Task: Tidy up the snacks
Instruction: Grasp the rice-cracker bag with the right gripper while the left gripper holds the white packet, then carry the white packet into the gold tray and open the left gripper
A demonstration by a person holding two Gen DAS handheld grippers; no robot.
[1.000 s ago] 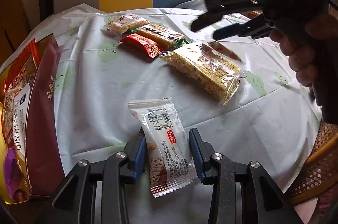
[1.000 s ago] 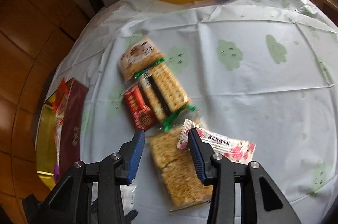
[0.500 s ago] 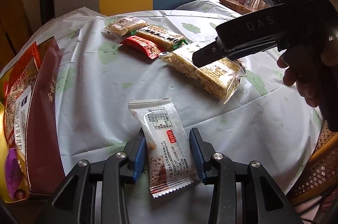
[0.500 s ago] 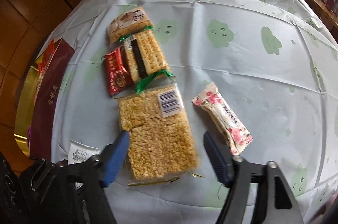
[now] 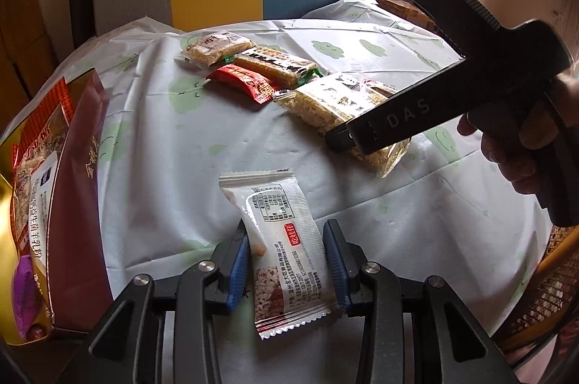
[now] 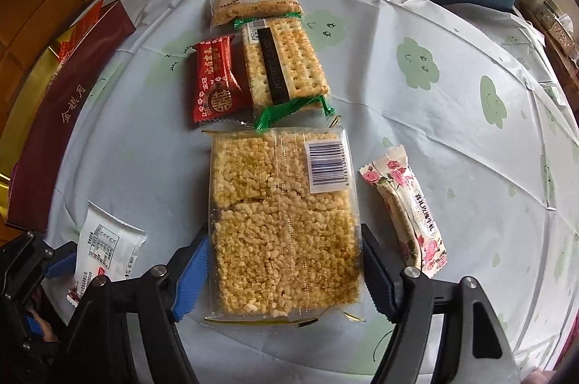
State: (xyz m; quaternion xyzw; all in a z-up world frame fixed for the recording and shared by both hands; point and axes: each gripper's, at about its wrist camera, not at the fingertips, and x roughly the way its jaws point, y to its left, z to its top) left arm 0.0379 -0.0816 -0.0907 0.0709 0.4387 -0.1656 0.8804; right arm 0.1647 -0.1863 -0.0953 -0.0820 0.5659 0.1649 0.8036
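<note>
My right hand-held gripper (image 6: 286, 275) has just let the floral bar (image 6: 409, 217) drop onto the bench (image 6: 452, 130), swung over and is narrowing around the rice-cake pack (image 6: 282, 224), pads not yet pressing, while my left hand-held gripper (image 5: 286, 261) clasps the white sachet (image 5: 286, 250).

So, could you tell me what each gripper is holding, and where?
The left gripper holds the white packet by its long edges. The right gripper holds nothing yet: its jaws, just closing, straddle the rice cake pack.

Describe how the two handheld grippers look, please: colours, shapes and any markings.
Both are black, with angular linkage arms, silver pivot bolts and ribbed blue finger pads. The right gripper body carries pale "DAS" lettering and a green light; a bare hand grips its handle.
</note>
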